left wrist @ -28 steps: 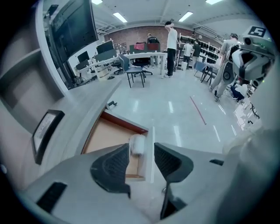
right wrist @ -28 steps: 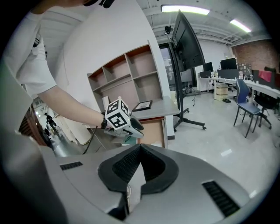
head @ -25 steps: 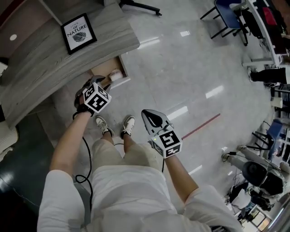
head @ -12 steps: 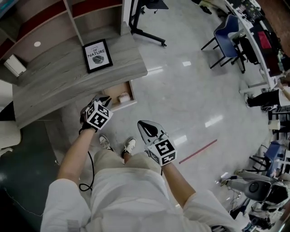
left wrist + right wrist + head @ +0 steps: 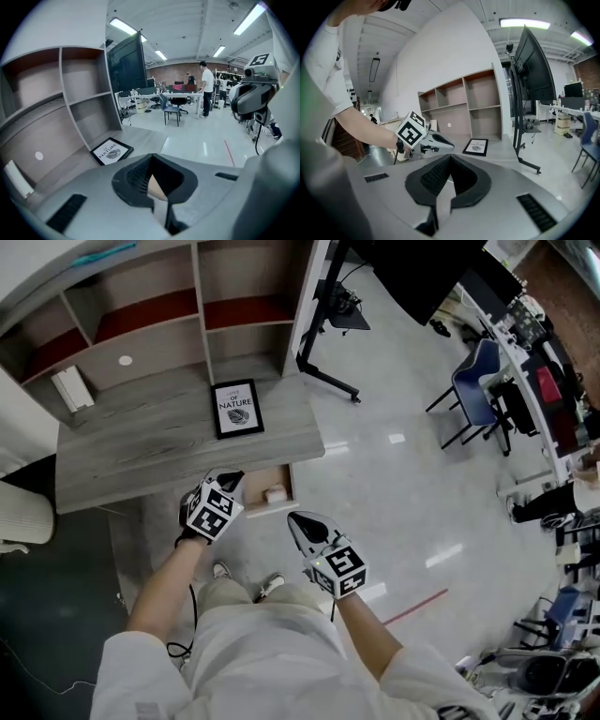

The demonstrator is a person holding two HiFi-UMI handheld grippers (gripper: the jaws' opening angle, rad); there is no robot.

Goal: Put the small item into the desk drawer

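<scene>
Head view, small item (image 5: 275, 493) in open drawer (image 5: 282, 476), axis unclear, left tool (image 5: 232, 478) beside drawer, jaws just closed, empty, right tool (image 5: 292, 517) pressed together.

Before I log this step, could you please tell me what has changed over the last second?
Both claws rose as the person straightened up. The left claw, earlier at the open wooden desk drawer, has just been closing with nothing between its jaws. The small white item still lies in the drawer, which remains open; the right claw stays shut and empty.
</scene>
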